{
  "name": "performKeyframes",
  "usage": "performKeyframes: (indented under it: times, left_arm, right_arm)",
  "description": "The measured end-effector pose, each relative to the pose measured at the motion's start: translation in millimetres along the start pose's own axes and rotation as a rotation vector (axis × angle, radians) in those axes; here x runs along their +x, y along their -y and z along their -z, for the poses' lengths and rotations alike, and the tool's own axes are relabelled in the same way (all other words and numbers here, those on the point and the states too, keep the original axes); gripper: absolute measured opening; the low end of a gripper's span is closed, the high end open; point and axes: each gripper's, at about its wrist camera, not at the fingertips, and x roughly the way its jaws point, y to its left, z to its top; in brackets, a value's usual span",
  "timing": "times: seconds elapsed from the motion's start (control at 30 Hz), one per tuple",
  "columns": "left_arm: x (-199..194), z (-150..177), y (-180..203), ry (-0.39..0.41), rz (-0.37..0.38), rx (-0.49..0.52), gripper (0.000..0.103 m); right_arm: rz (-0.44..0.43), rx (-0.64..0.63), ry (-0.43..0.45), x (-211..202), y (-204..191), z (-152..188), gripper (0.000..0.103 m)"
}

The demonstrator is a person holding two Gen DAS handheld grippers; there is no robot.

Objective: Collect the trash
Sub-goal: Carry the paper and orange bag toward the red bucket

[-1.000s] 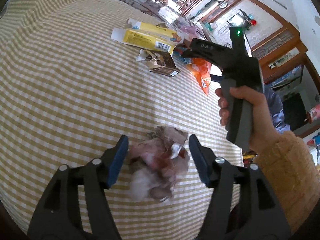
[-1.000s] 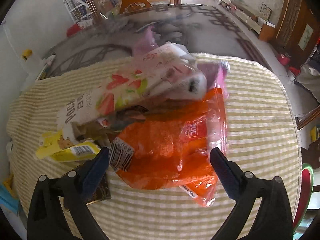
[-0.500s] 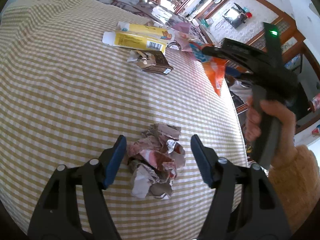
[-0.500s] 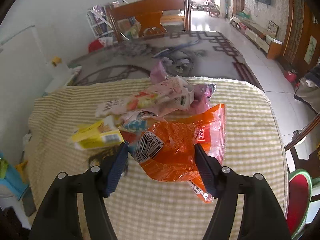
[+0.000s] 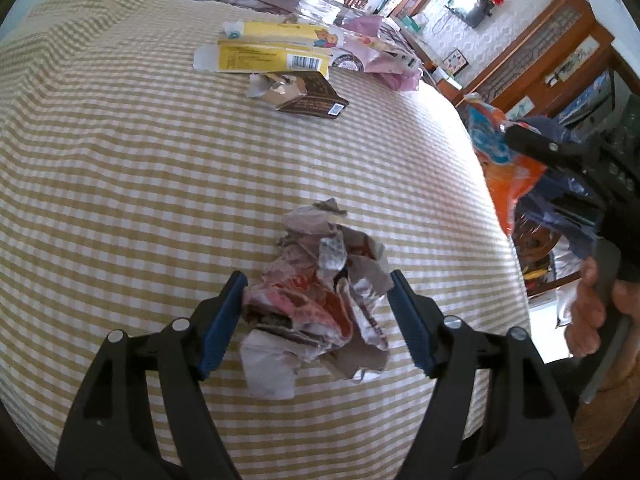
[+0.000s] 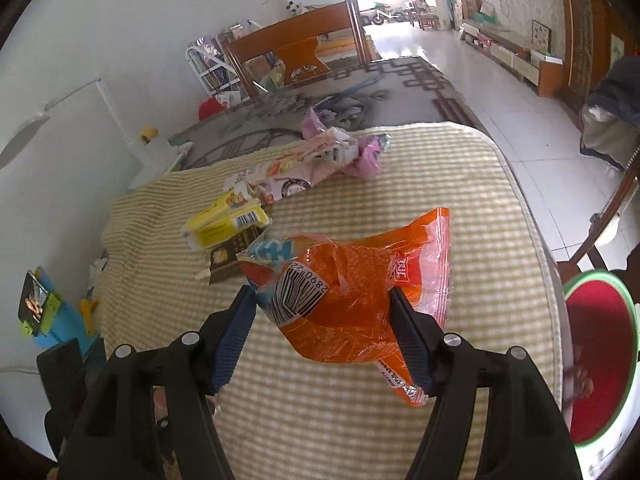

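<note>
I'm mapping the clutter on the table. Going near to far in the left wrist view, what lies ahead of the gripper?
Crumpled paper wad → brown torn box → yellow carton → pink wrapper.

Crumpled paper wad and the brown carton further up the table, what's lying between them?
Nothing: in the left wrist view only bare checked tablecloth lies between the crumpled paper wad and the brown carton.

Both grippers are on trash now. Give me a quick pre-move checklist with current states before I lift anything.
1. Left gripper straddles crumpled paper wad: ok.
2. Left fingers clamped on wad: not ok, jaws open.
3. Right gripper grips orange plastic bag: ok.
4. Bag lifted off checkered tablecloth: ok.
5. Remaining trash, yellow carton and brown box, out of the way: ok.
6. Bin location: cannot tell.
</note>
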Motion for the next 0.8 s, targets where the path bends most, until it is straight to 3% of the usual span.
performKeyframes:
  times: [0.13,0.4,0.8]
  left_arm:
    - [2,-1,3,0.013,-0.014,0.021,0.068]
    - [-4,-4,-1,0.067,-0.008,0.022,0.045]
    - [-10,-2,3,0.104,0.014,0.047,0.043]
  right_arm:
    - [0.004,0.004,0.009,-10,9,7,0.066]
    - [0.046,-0.003,0.062,-26,23,17,0.066]
    - [0.050,0.087,0.150,-41,44,20,0.066]
